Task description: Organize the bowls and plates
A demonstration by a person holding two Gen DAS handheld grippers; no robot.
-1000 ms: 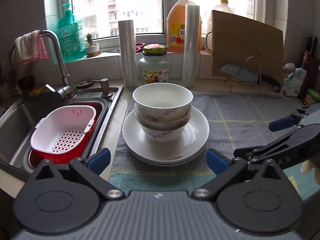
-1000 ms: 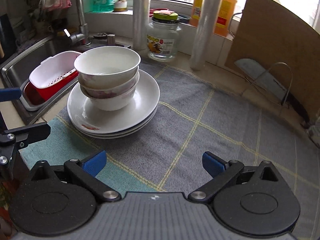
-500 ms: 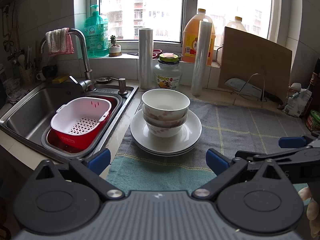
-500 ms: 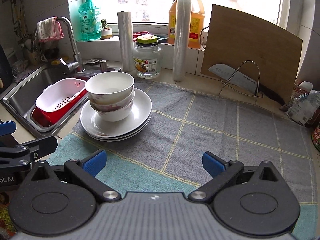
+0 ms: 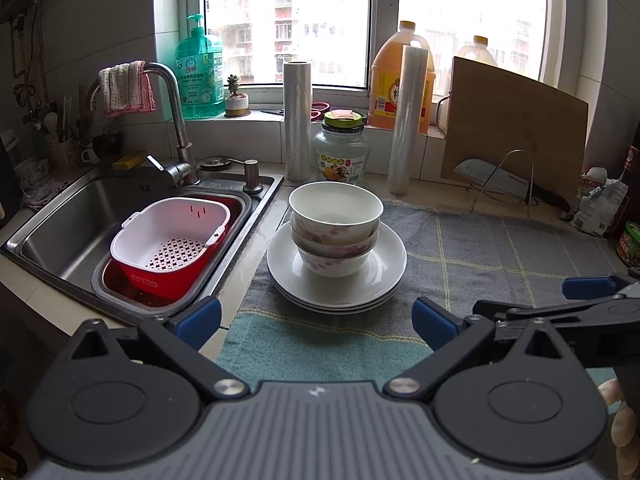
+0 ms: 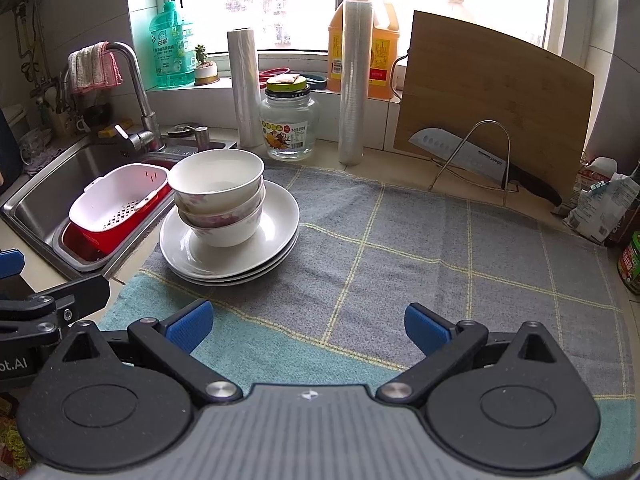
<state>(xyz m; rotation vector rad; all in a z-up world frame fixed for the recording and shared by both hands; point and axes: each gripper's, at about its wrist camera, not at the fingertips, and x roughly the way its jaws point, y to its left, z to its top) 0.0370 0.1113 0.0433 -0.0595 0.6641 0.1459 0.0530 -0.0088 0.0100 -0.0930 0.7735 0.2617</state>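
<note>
Left gripper point(image 5: 316, 320) spread wide, empty; right gripper point(image 6: 308, 326) likewise; three bowls point(image 5: 335, 232) nested on stacked plates point(image 5: 372, 280), frame centre.

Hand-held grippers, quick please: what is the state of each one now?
Left hand-held gripper: open, holding nothing.
Right hand-held gripper: open, holding nothing.

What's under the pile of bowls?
The three stacked bowls sit on a stack of white plates, about three by their rims, lying on the checked cloth. The plates' middles and the cloth beneath are covered, so anything there stays hidden.
</note>
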